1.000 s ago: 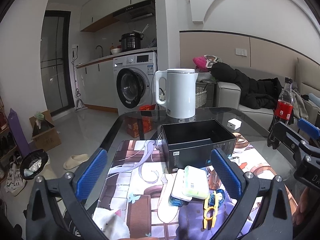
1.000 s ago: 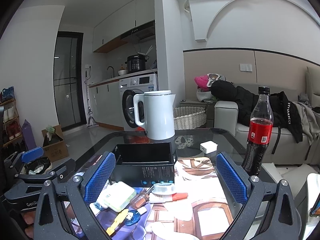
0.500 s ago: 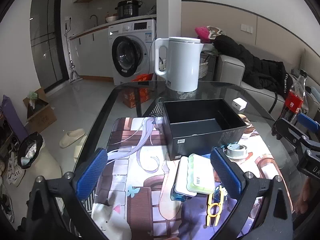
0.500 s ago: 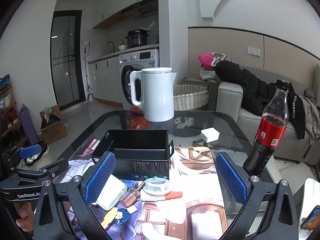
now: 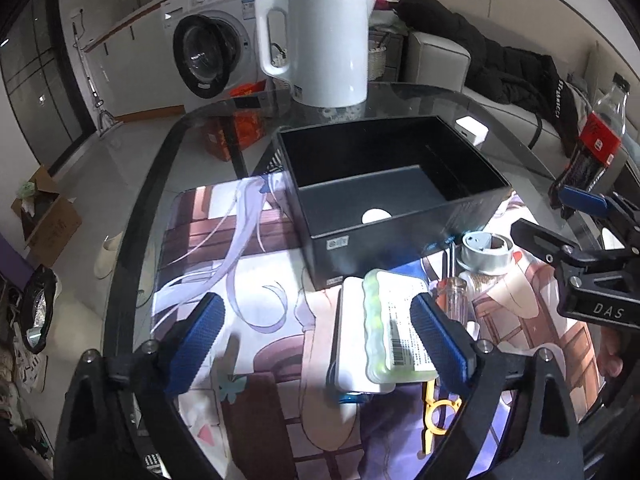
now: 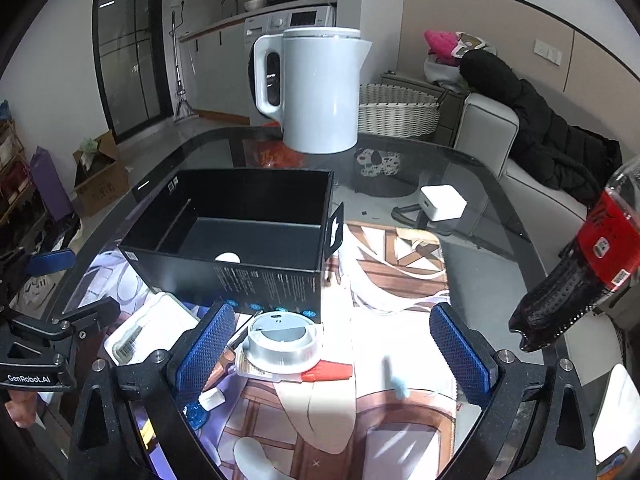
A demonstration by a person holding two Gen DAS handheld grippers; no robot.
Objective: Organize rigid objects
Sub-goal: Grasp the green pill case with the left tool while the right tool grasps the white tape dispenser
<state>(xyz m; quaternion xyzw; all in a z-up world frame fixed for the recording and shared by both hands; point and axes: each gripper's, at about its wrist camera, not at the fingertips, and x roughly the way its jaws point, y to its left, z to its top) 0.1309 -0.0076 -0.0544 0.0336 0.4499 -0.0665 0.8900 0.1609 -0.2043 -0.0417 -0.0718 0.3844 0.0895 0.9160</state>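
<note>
Both grippers are hanging wide and holding nothing above a glass bench (image 5: 400, 96): the left gripper (image 5: 320, 340) is hovering over a pale green case (image 5: 394, 328), and the right gripper (image 6: 332, 348) is hovering over a round silver tin (image 6: 280, 340). The things to tidy are lying in a loose cluster on a printed mat (image 5: 240, 280) just in front of an open black box (image 5: 384, 184), which is sitting near the middle of the bench and is holding almost nothing. The green case is resting on a flat white case (image 5: 348, 320), with a small glass bottle (image 5: 452, 296) just beside it and a yellow clip (image 5: 438, 416) nearer the camera. The case is looking light, stiff and a little slick, so a hold across its short width near the middle is probably the safest; it may slide off the white case beneath it if nudged. The tin seems hard and smooth, and is lying on top of a tube with a red cap (image 6: 326, 372), so it is best taken across its round side rather than by the lid. The glass bottle is likely the fragile one. The glass surface is hard and slippery where the mat is not covering it. A white kettle (image 5: 320, 40) is standing at the far edge, a cola bottle (image 6: 584, 264) at the right, and a small white charger (image 6: 442, 202) behind the box. Beyond are a washing machine (image 5: 208, 52) and a sofa (image 6: 492, 128) with a black coat.
</note>
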